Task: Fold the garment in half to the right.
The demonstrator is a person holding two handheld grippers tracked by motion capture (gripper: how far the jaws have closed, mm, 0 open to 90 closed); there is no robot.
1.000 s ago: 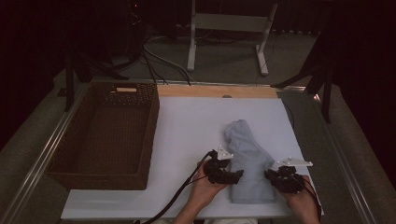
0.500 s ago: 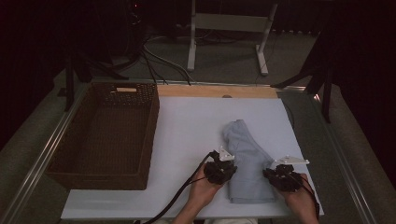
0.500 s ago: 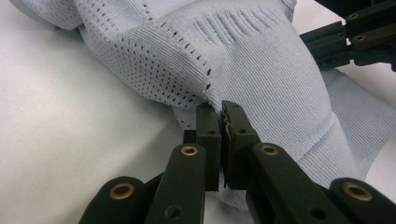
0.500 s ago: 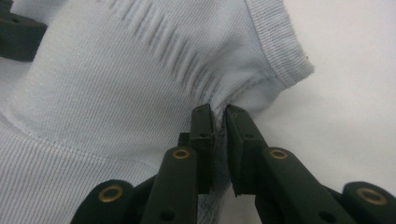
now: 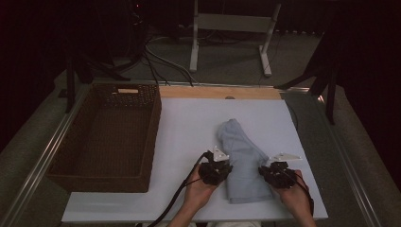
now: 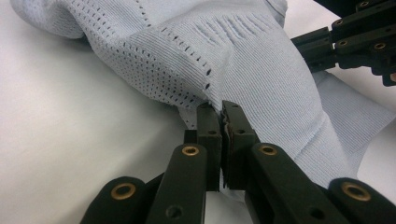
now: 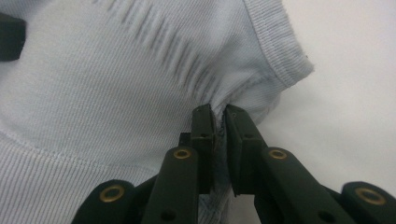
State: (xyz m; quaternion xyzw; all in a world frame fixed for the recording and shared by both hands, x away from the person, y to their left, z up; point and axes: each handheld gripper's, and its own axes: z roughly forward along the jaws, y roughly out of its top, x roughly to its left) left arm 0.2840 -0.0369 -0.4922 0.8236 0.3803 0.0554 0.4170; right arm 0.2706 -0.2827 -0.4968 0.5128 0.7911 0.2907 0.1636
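A light blue knitted garment (image 5: 241, 156) lies crumpled on the white table top (image 5: 189, 123), running from the middle toward the near edge. My left gripper (image 5: 226, 169) is at its left near side, and in the left gripper view the gripper (image 6: 221, 109) is shut on a fold of the garment (image 6: 243, 56). My right gripper (image 5: 263, 171) is at the garment's right near side. The right gripper view has this gripper (image 7: 218, 112) pinching the fabric (image 7: 116, 79) just beside its ribbed hem. The right gripper (image 6: 355, 37) also appears across the cloth in the left gripper view.
A dark woven basket (image 5: 106, 137) stands on the left of the table, its right wall close to the white top's left part. A wooden strip (image 5: 222, 92) runs along the far edge. Beyond the table are a white stand (image 5: 231, 28) and cables on the floor.
Both hands have shifted a little to the left at the garment's near end. The left gripper now sits tight against the cloth's left edge.
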